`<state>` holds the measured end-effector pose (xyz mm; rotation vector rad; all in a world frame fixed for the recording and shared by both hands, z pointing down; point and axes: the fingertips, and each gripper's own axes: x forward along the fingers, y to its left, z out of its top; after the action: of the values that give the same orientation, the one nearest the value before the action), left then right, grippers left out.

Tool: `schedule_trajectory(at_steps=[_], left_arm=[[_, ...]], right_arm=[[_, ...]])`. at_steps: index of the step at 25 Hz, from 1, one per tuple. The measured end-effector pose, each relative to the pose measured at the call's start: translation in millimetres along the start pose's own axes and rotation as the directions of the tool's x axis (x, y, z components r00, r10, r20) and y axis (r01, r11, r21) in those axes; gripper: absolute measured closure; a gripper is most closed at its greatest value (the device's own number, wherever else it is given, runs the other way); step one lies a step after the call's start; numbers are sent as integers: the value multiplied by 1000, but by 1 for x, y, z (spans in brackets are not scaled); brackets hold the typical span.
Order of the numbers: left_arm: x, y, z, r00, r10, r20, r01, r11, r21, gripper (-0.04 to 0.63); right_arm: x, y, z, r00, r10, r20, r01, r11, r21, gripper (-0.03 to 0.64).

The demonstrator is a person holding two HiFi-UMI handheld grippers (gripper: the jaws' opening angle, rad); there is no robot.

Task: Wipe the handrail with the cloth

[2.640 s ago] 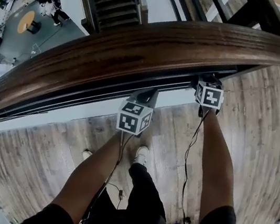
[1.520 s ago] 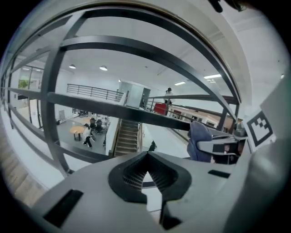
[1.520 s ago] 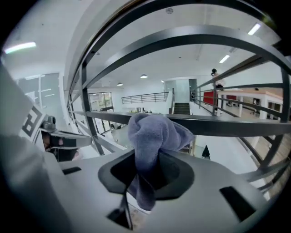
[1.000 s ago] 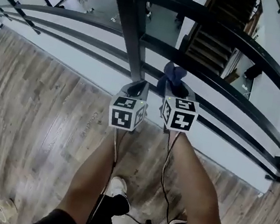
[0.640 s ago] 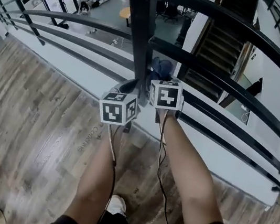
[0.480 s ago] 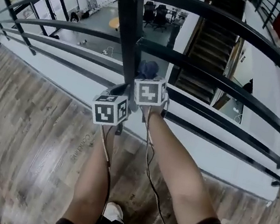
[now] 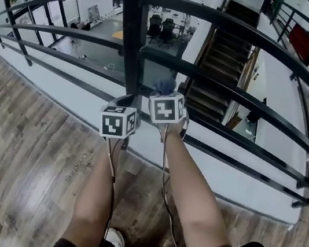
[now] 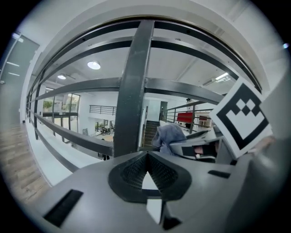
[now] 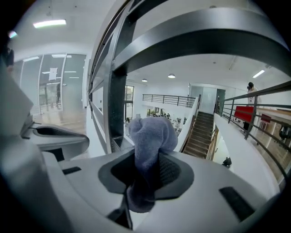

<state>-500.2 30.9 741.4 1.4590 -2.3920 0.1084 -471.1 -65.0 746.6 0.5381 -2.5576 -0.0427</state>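
left gripper [image 7: 126,100]: jaws together with nothing between them, held just in front of the black post [image 7: 132,28] of the railing, taking no part in the wiping. right gripper [image 7: 166,91], close beside it: jaws clamped on the blue cloth [image 7: 164,85], which bunches out past the tips and stands just right of the post, among the lower rails [image 7: 235,95]. judgement on progress: the cloth is picked up and brought to the railing, but no view shows it pressed on a bar, and no streak or clean patch tells what has been wiped; the wiping appears largely left to do. the head view alone shows both grippers side by side over the wooden floor [image 7: 21,150], with the staircase [image 7: 225,50] beyond the rails. the left gripper view alone confirms its jaws are empty, and shows the cloth from the side. the right gripper view alone shows the cloth seated deep between the jaws; whether it touches the post cannot be told.
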Motion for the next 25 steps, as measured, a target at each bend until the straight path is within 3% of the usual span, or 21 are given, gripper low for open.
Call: schedule_trajectory(at_steps=[4, 8, 17, 25], left_arm=[[5, -38, 10, 998, -48, 46, 50, 997, -50, 597], [7, -73, 10, 997, -77, 23, 77, 997, 14, 597], [10, -156, 17, 990, -138, 39, 135, 988, 69, 597], [17, -280, 12, 967, -256, 15, 249, 952, 177, 597]], right_arm=[[-28, -37, -17, 998, -54, 11, 55, 998, -31, 514], [-55, -71, -36, 994, -106, 16, 106, 993, -51, 514], [-107, -150, -86, 987, -162, -21, 162, 987, -3, 514], [-169, -238, -135, 967, -249, -46, 251, 967, 37, 514]])
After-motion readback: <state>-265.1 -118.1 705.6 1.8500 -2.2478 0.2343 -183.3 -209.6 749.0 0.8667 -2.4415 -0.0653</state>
